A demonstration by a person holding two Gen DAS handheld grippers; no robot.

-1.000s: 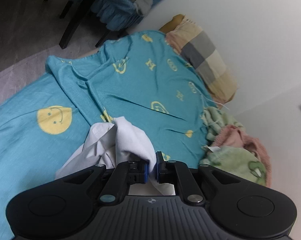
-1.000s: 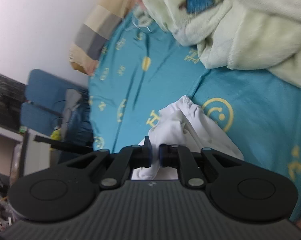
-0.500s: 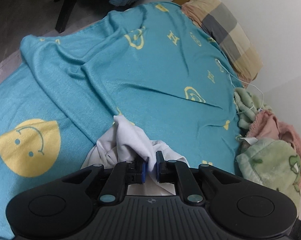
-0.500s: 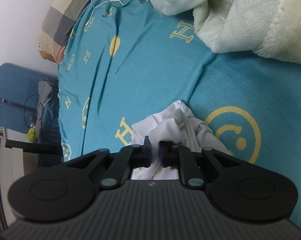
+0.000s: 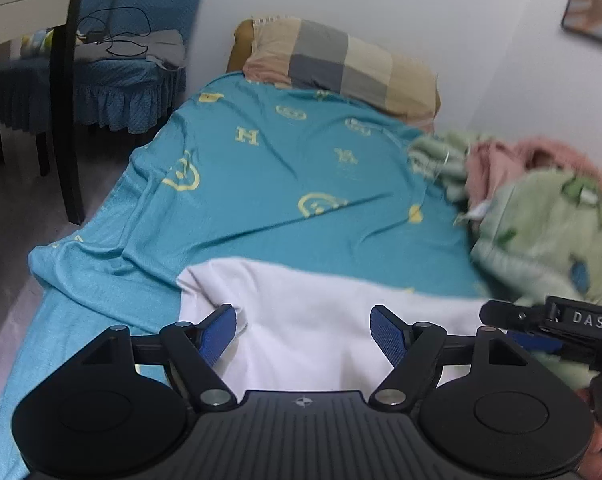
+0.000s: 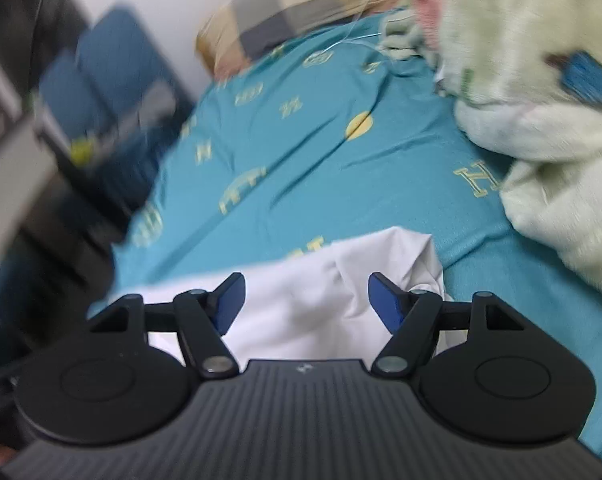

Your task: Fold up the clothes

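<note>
Fingers of the left gripper have just spread apart above the white garment, its far edge flat on the teal sheet. Right gripper, jaws likewise just opened, hovers over the garment's crumpled corner; bare sheet lies beyond.

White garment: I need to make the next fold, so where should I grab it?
Judging by how it lies, pinch the white garment at its far corners, left and right, coming from the near side; that edge lies flat and free on the teal sheet.
</note>
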